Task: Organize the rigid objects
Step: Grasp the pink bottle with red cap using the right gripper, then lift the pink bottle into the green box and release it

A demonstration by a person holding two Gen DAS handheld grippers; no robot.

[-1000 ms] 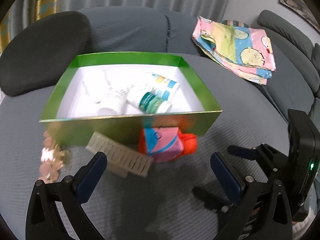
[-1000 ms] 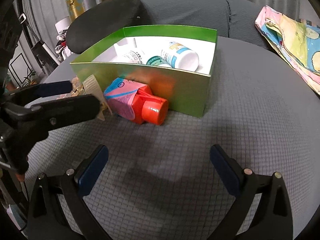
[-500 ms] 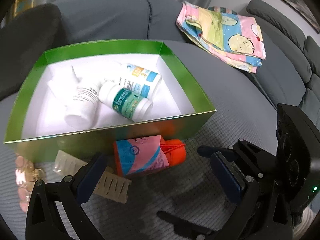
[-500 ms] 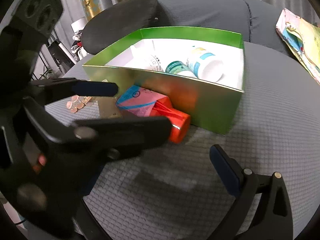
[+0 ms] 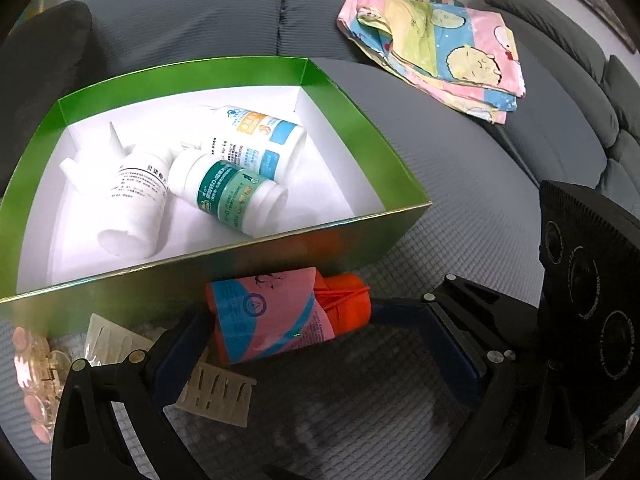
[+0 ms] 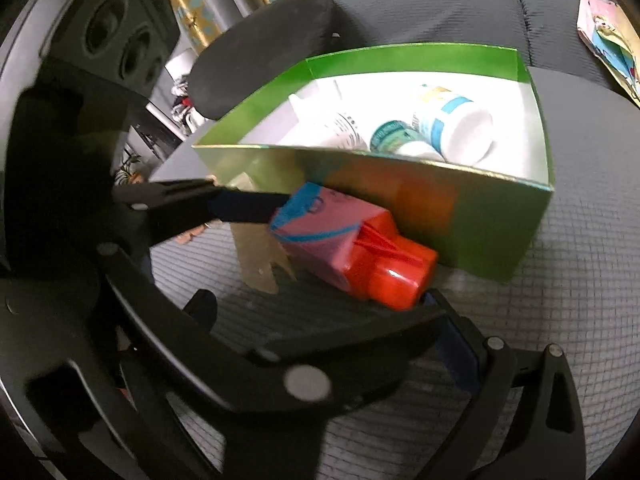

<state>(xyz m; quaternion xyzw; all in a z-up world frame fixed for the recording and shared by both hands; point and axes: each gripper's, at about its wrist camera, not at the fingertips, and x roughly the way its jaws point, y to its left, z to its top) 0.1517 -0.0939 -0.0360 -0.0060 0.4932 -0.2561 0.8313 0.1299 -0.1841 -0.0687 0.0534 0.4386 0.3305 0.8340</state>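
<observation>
So the left gripper (image 5: 288, 320) sat with its jaws spread around the pink-and-blue labelled bottle with the orange cap (image 5: 280, 316), one blue-padded finger (image 5: 180, 356) at the bottle's base end and the other by the cap, neither yet visibly pressing. The bottle lay on its side on the grey quilted cushion (image 5: 460, 208), right between the fingers and just short of the near wall of the shiny green cardboard box (image 5: 200, 272) ahead of the tool. Three white pill bottles (image 5: 228, 188) already lay inside the box. The right gripper (image 6: 320, 344) hung close by, jaws apart and holding nothing, largely blocked in its own view by the left tool. Under the left finger lay a pale blister card (image 5: 212, 392). My worry was that closing lengthwise on a round cap could let the bottle squirt out, or the finger might pinch the card along with it; lifting too low would clip the box wall
</observation>
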